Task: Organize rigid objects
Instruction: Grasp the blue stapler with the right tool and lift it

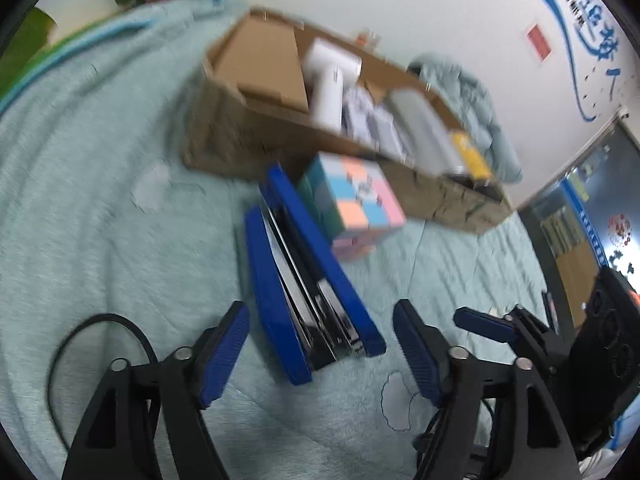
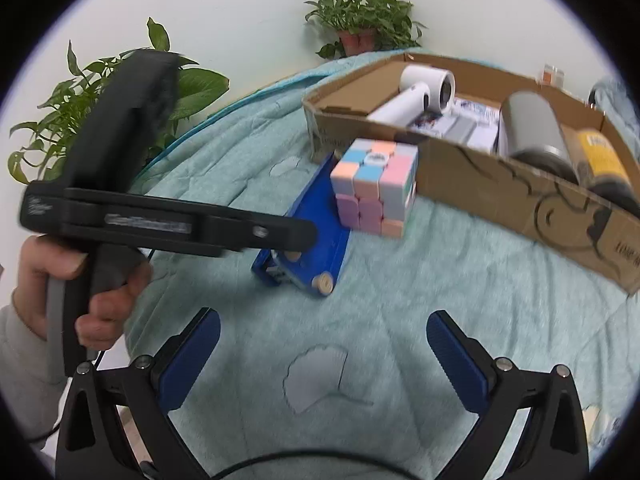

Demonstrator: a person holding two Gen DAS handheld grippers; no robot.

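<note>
Pale green bedding (image 2: pixel 400 320) is spread under everything, with a white wall behind and potted plants (image 2: pixel 362 20) at the far edge. On the quilt a blue stapler (image 1: pixel 308 280) is seen lying on its side, and a pastel puzzle cube (image 1: pixel 356 200) is set right against its far end, touching it. Just beyond the cube, a shallow cardboard box (image 1: pixel 256 140) is laid out, already filled with a white hair dryer (image 1: pixel 328 80), a grey cylinder (image 2: pixel 532 128), a yellow-labelled can (image 2: pixel 600 152) and some pale packets.

From the left wrist view, the left gripper (image 1: pixel 320 356) is held low over the near end of the stapler, its blue pads spread apart on either side, nothing pinched; whether the pads touch the stapler cannot be told through the blur. The right gripper (image 2: pixel 324 356) is kept released too, jaws wide over bare quilt, well short of the stapler. At the left of the right wrist view, a hand (image 2: pixel 76 280) is wrapped around the left tool's handle.
</note>
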